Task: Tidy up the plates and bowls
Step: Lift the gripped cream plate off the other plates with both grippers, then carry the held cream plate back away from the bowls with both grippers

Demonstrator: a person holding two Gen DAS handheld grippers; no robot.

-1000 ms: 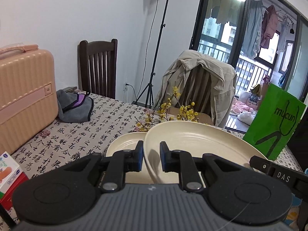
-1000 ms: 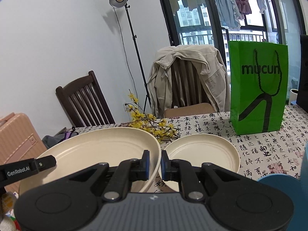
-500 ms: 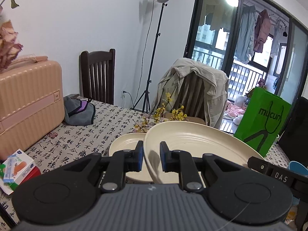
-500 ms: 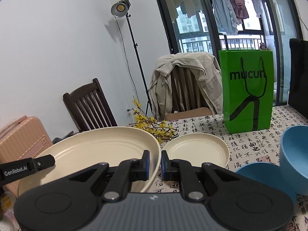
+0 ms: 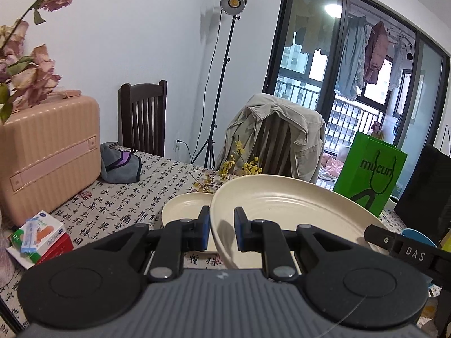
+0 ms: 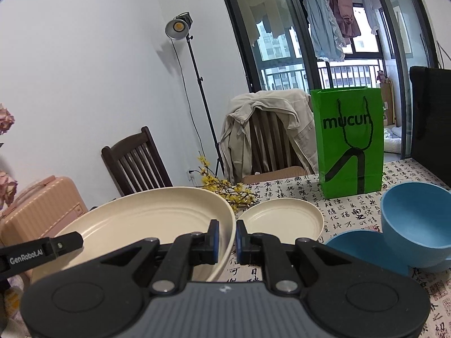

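A large cream plate [image 5: 284,211] [image 6: 152,222] hangs above the table, held from both sides. My left gripper [image 5: 221,229] is shut on its left rim, and my right gripper [image 6: 225,238] is shut on its right rim. Behind it a smaller cream plate [image 5: 184,209] [image 6: 282,219] lies flat on the tablecloth. A blue bowl [image 6: 417,222] sits tilted on another blue bowl [image 6: 363,249] at the right. In the left wrist view only a sliver of blue bowl [image 5: 417,238] shows behind the other gripper's arm.
A green paper bag [image 6: 348,143] stands at the back right, yellow flower sprigs [image 6: 225,188] lie mid-table. A pink suitcase [image 5: 48,152], a grey cloth [image 5: 121,166] and small boxes [image 5: 39,233] occupy the left. Two chairs [image 5: 142,121] [image 6: 267,140], one draped with a jacket, stand at the far edge.
Both grippers have drawn back toward me and risen a little with the large plate. The small plate looks farther off, and the blue bowls have come into the right wrist view.
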